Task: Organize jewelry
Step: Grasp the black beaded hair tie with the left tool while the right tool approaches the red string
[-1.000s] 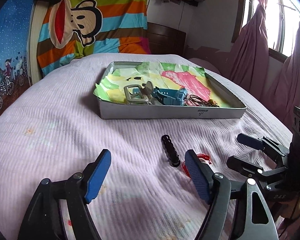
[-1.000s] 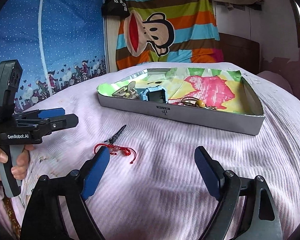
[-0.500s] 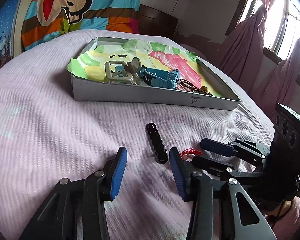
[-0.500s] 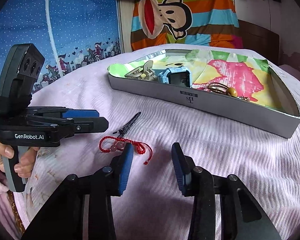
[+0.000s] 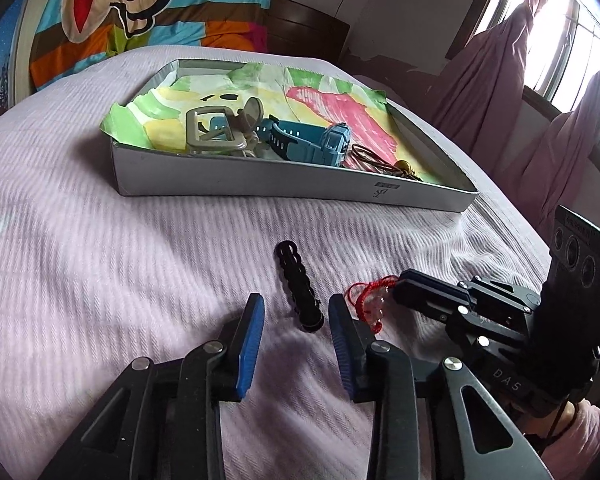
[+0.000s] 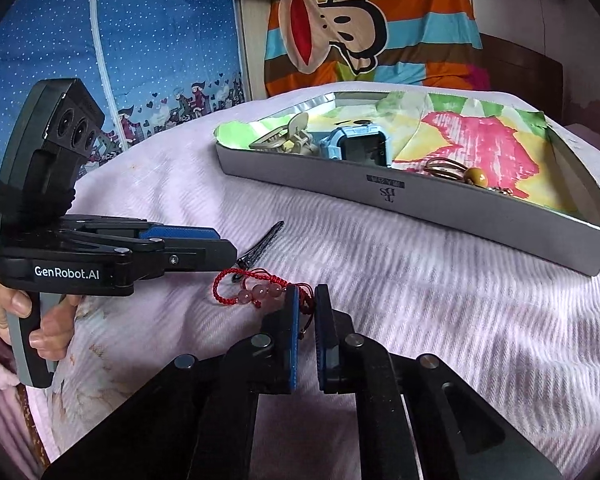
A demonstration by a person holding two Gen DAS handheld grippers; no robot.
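A black hair clip point(image 5: 299, 286) lies on the pink bedspread; it also shows in the right wrist view point(image 6: 260, 246). My left gripper point(image 5: 296, 314) is partly closed, its jaws either side of the clip's near end, not touching it. A red cord bracelet with pink beads point(image 6: 256, 290) lies next to the clip. My right gripper point(image 6: 305, 300) is shut on the bracelet's cord end; the bracelet shows beside its tips in the left wrist view point(image 5: 370, 300). A grey tray point(image 6: 460, 212) holds a blue watch point(image 6: 358, 148), a beige claw clip point(image 6: 286, 138) and a brown cord with a bead point(image 6: 458, 170).
The tray point(image 5: 260, 184) is lined with coloured paper and lies just beyond the loose items on the bedspread. A striped monkey blanket point(image 6: 360, 32) hangs at the headboard. Purple curtains point(image 5: 500, 80) hang at the right by the window.
Both grippers have moved forward and down to the bedspread. The left jaws have narrowed around the hair clip. The right jaws have closed on the red bracelet cord.
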